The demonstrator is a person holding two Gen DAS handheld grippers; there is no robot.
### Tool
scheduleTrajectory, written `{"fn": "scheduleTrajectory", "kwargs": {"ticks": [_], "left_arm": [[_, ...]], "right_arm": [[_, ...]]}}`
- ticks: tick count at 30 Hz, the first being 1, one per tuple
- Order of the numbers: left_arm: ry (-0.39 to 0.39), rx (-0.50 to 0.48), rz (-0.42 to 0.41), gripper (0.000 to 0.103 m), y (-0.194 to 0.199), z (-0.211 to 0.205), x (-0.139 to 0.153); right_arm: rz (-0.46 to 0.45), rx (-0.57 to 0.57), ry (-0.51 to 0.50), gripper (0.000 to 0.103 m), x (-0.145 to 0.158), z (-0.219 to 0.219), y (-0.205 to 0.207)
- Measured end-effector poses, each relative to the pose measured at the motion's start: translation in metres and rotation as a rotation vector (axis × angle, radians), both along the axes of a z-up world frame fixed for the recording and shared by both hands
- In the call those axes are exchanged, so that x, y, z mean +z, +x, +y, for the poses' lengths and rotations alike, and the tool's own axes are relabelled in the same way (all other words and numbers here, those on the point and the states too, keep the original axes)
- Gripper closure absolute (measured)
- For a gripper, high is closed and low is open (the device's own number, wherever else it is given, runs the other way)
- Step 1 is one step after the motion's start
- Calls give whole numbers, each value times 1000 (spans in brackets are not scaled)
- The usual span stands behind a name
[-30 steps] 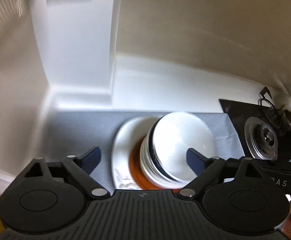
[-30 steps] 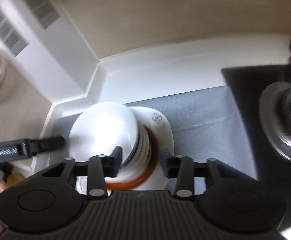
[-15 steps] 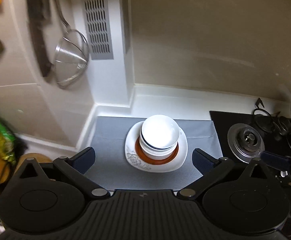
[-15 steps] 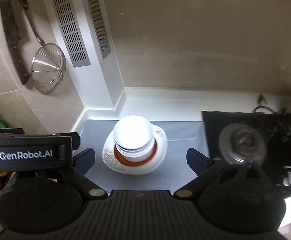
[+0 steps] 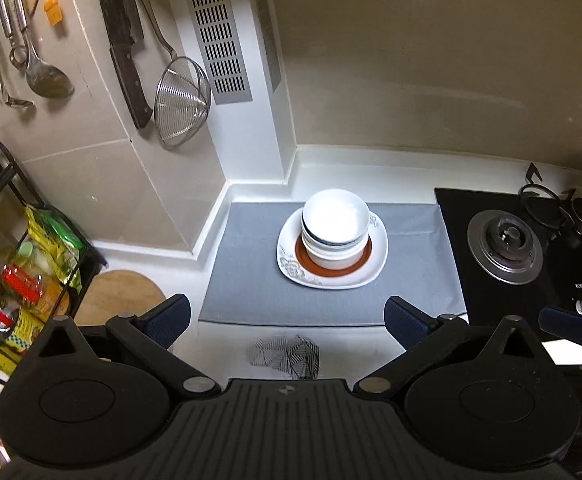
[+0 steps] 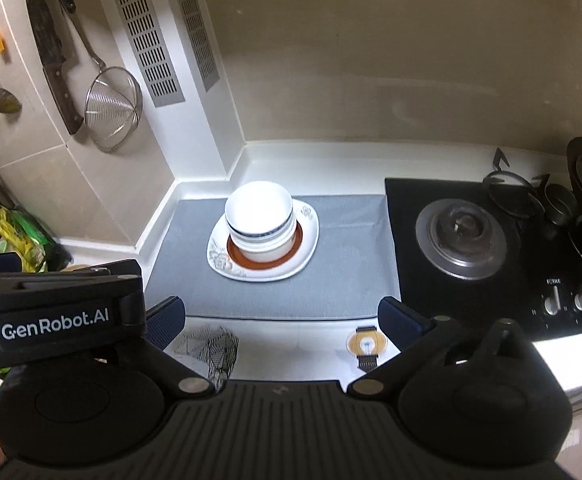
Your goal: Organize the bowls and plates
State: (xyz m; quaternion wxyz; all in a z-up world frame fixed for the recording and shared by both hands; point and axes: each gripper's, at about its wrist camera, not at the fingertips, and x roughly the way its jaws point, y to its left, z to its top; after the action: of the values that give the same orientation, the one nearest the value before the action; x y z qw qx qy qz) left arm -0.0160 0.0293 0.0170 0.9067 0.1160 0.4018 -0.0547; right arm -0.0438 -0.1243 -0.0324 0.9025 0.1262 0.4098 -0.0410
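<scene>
Both grippers have pulled back and up from the bowls (image 5: 334, 226), the right gripper (image 6: 282, 321) having just been opening with nothing between its jaws; the left gripper (image 5: 287, 318) also stands spread and empty. The bowls sit nested on the plate (image 5: 365, 276), on the grey mat (image 5: 251, 280), so the stacking looks finished, with no other loose dishes in view.

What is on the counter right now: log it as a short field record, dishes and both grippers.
bowls: white stack, nested, upright
plate: white, floral, under the bowls, with a brown-rimmed dish between
mat: grey, under the plate
left gripper: open, empty, short of the dishes
right gripper: open, empty, jaws just opened
stove: black, right of the mat
</scene>
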Motion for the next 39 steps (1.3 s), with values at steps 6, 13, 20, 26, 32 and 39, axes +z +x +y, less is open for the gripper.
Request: {"fn": "scheduleTrajectory", "kwargs": {"ticks": [6,13,20,26,32,39], "left_arm": [[-9,-4,-8,0,-11,-3,2],[-15,-18,-19,0,-23,-2,5],[-12,-32,-15,0,-32,1,6],[-6,-36,-15,0,-40,1,7],[-1,-31,-24,0,-45,-2,9],[5,-36,-24,0,-48,-5,9]], "right_arm": [[7,-15,2,0,2,-2,-11],[-4,-24,-3,0,6,-2,-23],[-4,-27,3,0,7,-1,-34],[-5,-25,10,0,7,-1,-40],[-9,-30,23,0,7,-4,-46],[-10,-33,28,0,7,-7,-49]]}}
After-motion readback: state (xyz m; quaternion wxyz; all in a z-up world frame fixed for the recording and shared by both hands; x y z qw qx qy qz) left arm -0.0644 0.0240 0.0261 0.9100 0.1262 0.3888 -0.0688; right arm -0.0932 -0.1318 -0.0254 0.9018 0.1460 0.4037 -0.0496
